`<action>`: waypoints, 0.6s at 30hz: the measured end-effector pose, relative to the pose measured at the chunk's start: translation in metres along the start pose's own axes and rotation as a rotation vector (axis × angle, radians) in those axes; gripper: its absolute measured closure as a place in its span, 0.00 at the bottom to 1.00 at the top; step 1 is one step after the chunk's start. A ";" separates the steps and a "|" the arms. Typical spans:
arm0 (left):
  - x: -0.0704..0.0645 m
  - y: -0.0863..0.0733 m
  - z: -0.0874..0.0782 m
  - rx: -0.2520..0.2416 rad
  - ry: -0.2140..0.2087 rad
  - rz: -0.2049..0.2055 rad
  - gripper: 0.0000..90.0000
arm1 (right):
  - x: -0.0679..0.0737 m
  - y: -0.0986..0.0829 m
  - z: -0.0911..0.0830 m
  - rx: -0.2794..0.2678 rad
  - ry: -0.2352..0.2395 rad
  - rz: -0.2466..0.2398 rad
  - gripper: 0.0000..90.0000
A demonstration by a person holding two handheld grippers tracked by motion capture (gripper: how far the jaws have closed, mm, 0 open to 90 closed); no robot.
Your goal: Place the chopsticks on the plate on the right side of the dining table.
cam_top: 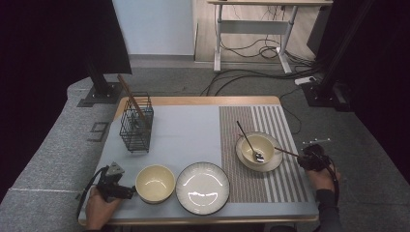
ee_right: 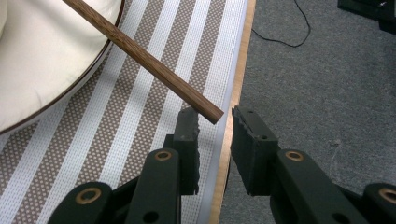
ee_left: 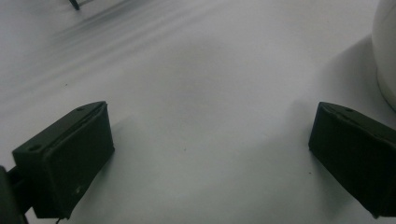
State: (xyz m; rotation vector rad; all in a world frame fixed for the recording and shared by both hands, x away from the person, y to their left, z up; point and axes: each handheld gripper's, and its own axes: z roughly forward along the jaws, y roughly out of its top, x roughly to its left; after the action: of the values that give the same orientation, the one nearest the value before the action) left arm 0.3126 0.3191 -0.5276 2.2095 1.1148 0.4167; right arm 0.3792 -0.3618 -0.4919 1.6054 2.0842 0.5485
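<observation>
From where I stand, the right tool sits at the right edge of the bench, over the striped mat. A wooden chopstick slants out from the rim of the cream bowl on its saucer, and its free end lies right at the tips of the right tool's jaws. In the right gripper view those jaws stand a little apart, with the stick's end touching or just off the left one and the gap beside it open; nothing is clamped. A dark metal spoon rests in the same bowl, its handle pointing up and away toward the back of the bench.

The left tool rests low at the near left corner, just beside a second cream bowl. Its jaws are spread wide over the pale cloth, holding nothing, with the bowl's white side just to its right. A ribbed plate lies next to that bowl. Farther back on the left stands a black wire basket with a long wooden stick leaning out of it
</observation>
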 end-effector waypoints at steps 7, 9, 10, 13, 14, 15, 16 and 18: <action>0.000 0.000 0.000 0.000 0.001 0.000 0.00 | -0.001 0.005 0.004 0.002 -0.004 0.003 0.80; 0.000 0.000 0.000 0.000 0.000 0.000 0.00 | -0.002 0.006 0.005 0.002 -0.007 0.006 0.80; 0.000 0.000 0.000 0.000 0.000 0.000 0.00 | -0.002 0.006 0.006 0.002 -0.008 0.007 0.81; 0.000 0.000 0.000 0.000 0.001 0.000 0.00 | -0.003 0.008 0.007 0.002 -0.014 0.007 0.81; 0.000 0.000 0.000 0.000 0.001 0.000 0.00 | -0.003 0.008 0.007 0.005 -0.014 0.006 0.81; 0.000 0.000 0.000 0.000 0.000 0.001 0.00 | -0.003 0.009 0.008 0.001 -0.018 0.007 0.81; 0.000 0.000 0.000 0.000 0.000 0.001 0.00 | -0.003 0.009 0.008 0.002 -0.018 0.006 0.81; 0.000 0.000 0.000 0.000 0.000 0.000 0.00 | -0.004 0.010 0.009 0.002 -0.019 0.007 0.81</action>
State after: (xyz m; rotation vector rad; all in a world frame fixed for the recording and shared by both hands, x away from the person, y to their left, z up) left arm 0.3126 0.3191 -0.5276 2.2098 1.1148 0.4173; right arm 0.3929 -0.3625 -0.4933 1.6140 2.0665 0.5318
